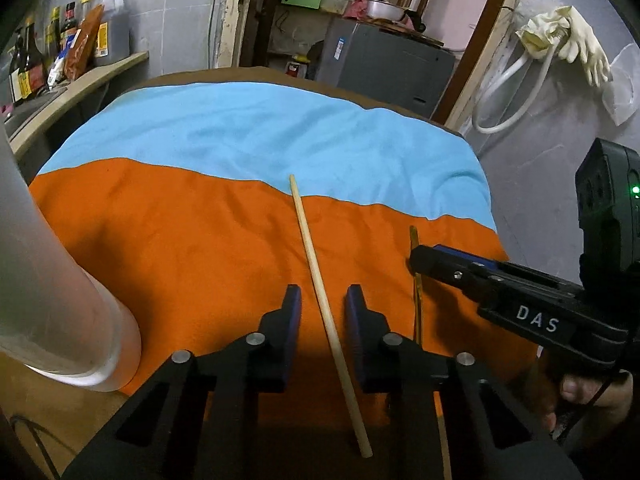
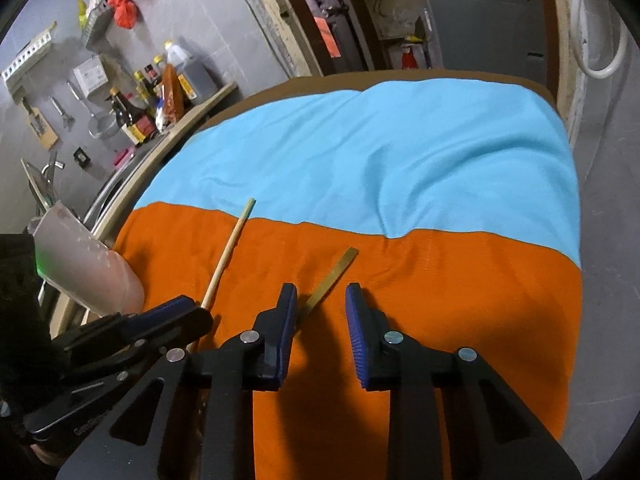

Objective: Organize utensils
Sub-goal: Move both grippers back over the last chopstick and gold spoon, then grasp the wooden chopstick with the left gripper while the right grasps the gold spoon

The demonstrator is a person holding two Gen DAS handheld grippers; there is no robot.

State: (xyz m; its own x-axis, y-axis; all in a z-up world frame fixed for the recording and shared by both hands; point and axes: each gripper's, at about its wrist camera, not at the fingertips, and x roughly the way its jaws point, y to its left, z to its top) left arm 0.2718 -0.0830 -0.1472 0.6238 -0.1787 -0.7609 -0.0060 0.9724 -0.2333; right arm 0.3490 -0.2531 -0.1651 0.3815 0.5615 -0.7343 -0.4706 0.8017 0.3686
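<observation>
A translucent cup (image 1: 60, 280) stands at the left edge of the orange-and-blue cloth (image 1: 180, 232). Just right of it, the left gripper (image 1: 320, 304) straddles a pale wooden chopstick (image 1: 316, 276), which lies on the orange half and runs lengthwise between the jaws; a gap shows on each side, so the pads are not pressing it. Further right lies stick number 2, a darker flat chopstick (image 2: 334, 276). The right gripper (image 2: 320, 304) is over its near end, jaws apart, the stick passing under the left finger (image 2: 286, 320) rather than between the pads.
</observation>
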